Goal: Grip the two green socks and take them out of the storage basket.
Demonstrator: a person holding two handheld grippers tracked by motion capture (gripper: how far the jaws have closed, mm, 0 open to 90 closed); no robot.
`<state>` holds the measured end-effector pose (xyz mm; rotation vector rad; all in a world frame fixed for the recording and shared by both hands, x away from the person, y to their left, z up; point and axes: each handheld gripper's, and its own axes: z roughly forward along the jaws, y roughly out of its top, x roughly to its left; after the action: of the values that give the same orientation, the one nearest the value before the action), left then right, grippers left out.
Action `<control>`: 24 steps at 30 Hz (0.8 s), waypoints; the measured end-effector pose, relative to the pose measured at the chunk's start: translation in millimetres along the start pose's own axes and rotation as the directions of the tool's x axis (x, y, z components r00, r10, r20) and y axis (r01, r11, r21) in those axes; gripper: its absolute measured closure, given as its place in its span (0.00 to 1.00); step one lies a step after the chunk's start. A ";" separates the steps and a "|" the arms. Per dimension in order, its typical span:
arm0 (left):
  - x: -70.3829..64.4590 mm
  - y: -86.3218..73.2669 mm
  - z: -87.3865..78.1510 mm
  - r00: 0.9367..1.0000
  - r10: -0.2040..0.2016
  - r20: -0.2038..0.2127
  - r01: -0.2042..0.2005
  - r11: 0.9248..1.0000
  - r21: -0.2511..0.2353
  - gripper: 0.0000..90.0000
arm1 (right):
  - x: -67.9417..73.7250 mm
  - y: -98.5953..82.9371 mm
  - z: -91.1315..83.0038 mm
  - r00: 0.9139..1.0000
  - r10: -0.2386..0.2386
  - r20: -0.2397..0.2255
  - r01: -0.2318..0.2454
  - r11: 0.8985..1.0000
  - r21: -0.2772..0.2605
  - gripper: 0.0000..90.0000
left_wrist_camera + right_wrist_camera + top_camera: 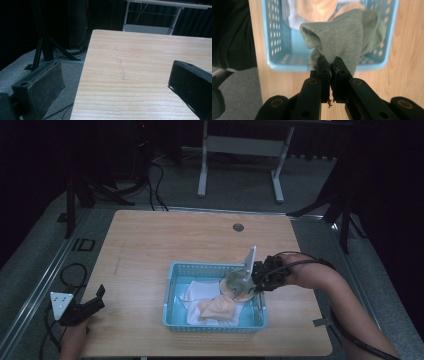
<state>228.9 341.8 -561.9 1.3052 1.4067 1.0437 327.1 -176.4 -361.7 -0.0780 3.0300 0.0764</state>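
A light blue plastic basket (pixel 175 290) sits on the wooden table, holding white (pixel 197 290) and peach cloths (pixel 220 307). My right gripper (pixel 247 282) hovers over the basket's right side, shut on a grey-green sock (pixel 234 282). In the right gripper view the sock (pixel 347 37) hangs bunched from the closed jaws above the basket's rim (pixel 287 66). My left gripper (pixel 97 297) rests at the table's front left corner, open, with nothing between its fingers (pixel 45 85).
The wooden table (pixel 165 240) has a small round grommet (pixel 238 227) near its far edge. A faint scratch line (pixel 119 65) runs across the wood. Beyond the table stand a white desk frame (pixel 240 150) and black tripod legs (pixel 100 190).
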 end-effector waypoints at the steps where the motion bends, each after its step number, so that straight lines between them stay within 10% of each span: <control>1: 0.0 0.0 0.0 1.000 0.000 -0.001 0.000 1.000 0.001 0.00 | 0.8 -5.0 0.7 1.000 0.004 -0.001 -0.004 1.000 0.005 0.96; 24: -0.4 0.1 0.3 1.000 0.004 -0.004 -0.004 1.000 0.009 0.00 | 9.3 -100.5 43.7 0.984 0.179 -0.019 -0.178 0.983 0.044 0.96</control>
<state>229.3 341.4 -561.8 1.3136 1.4132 1.0445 328.0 -274.7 -410.9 0.1980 3.0519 0.0259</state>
